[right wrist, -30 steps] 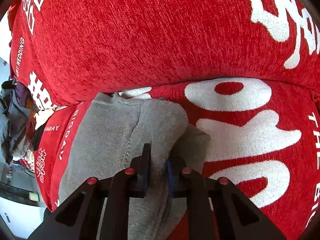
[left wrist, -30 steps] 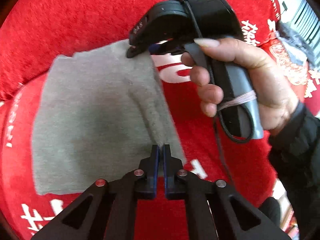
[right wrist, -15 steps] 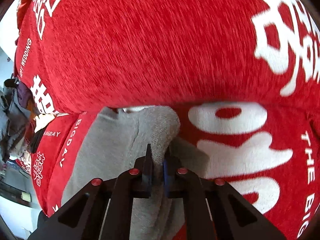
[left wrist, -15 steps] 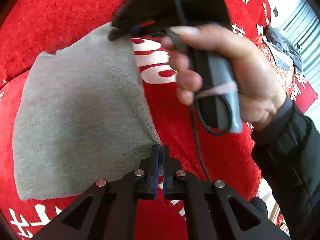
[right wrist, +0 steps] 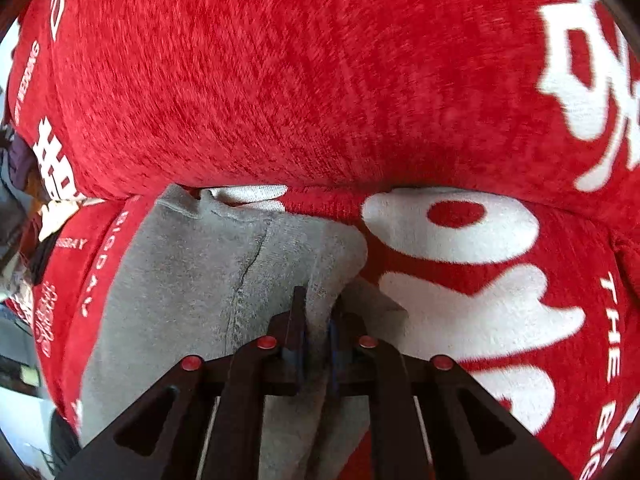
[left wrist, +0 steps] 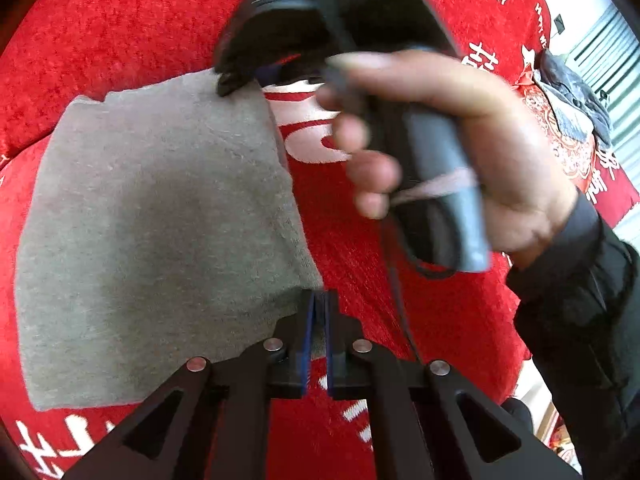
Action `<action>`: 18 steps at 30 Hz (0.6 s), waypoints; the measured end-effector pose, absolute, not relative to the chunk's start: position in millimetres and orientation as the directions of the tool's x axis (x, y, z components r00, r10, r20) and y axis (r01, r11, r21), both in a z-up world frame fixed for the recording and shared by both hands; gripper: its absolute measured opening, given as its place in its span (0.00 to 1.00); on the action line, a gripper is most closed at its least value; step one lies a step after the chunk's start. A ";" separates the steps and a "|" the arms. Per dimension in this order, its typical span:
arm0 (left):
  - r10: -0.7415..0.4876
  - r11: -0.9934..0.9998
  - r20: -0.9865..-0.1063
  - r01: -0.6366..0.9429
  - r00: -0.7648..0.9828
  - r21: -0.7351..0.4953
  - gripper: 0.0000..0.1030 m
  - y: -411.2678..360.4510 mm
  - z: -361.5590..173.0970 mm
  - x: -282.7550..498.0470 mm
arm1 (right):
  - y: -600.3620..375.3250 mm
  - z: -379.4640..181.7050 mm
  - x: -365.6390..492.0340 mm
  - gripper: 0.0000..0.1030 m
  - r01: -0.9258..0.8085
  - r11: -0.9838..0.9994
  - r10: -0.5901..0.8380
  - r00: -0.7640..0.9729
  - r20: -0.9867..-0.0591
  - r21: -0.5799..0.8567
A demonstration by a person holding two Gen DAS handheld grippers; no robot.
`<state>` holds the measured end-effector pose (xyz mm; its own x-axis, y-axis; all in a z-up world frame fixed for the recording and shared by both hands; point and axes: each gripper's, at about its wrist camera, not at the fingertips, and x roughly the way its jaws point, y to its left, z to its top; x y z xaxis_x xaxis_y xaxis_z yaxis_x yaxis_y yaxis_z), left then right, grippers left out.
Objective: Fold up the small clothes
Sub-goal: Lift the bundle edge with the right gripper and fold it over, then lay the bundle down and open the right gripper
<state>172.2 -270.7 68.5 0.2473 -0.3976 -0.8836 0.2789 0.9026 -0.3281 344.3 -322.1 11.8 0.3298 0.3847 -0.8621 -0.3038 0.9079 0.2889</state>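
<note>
A small grey garment [left wrist: 152, 216] lies spread on a red sofa cover with white lettering [left wrist: 120, 28]. My left gripper [left wrist: 318, 308] is shut on the garment's near right corner. In the left wrist view, a hand [left wrist: 460, 152] holds my right gripper [left wrist: 236, 84], whose tip sits at the garment's far right corner. In the right wrist view, my right gripper [right wrist: 318, 312] has a raised fold of the grey garment [right wrist: 192, 280] filling the gap between its jaws. Those jaws are opening, and the cloth still touches both pads.
The red back cushion [right wrist: 300, 80] rises just behind the garment. Large white characters [right wrist: 452, 236] mark the seat to the right. Dark clothes are piled at the sofa's end [left wrist: 572, 92]. A black sleeve [left wrist: 580, 320] is at the right.
The right gripper's jaws squeezed tight on the raised fold, then widened again with the fold still between them. The hand and right gripper shifted slightly in the left wrist view. The left gripper kept its grip.
</note>
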 end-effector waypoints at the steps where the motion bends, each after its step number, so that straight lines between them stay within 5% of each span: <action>1: -0.401 0.902 -0.883 0.274 0.245 -0.334 0.03 -266.4 73.5 172.0 | -327.8 19.0 340.3 0.19 -0.302 0.905 0.394 0.333 -0.857 0.299; 3: -0.392 0.908 -0.886 0.263 0.249 -0.328 0.04 -258.8 81.5 170.0 | -339.1 36.6 327.3 0.42 -0.300 0.905 0.401 0.372 -0.837 0.300; 4: -0.373 0.916 -0.893 0.253 0.252 -0.312 0.23 -254.4 84.7 168.7 | -343.7 44.2 320.7 0.50 -0.293 0.910 0.394 0.394 -0.830 0.292; 5: -0.359 0.923 -0.898 0.243 0.255 -0.299 0.70 -250.3 86.7 167.1 | -348.3 51.8 312.8 0.64 -0.284 0.915 0.389 0.418 -0.821 0.288; 6: -0.341 0.932 -0.899 0.227 0.277 -0.283 0.90 -244.6 90.1 164.3 | -354.2 61.5 301.6 0.66 -0.279 0.914 0.395 0.446 -0.803 0.295; 7: -0.328 0.941 -0.880 0.196 0.343 -0.275 1.00 -234.3 97.5 158.1 | -357.3 67.5 292.9 0.66 -0.282 0.911 0.405 0.461 -0.790 0.302; 11: -0.336 0.941 -0.854 0.182 0.396 -0.286 1.00 -218.0 113.3 147.9 | -361.3 84.6 258.5 0.66 -0.282 0.913 0.400 0.480 -0.781 0.294; 18: -0.169 0.982 -0.871 0.150 0.462 -0.111 1.00 -194.8 117.8 135.8 | -335.6 96.5 206.8 0.66 -0.334 0.894 0.434 0.476 -0.765 0.300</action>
<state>135.8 -194.8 117.8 0.4620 -0.1686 -0.8707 0.1499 0.9825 -0.1107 206.8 -335.6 96.5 0.4760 0.4344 -0.7647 -0.3341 0.8937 0.2996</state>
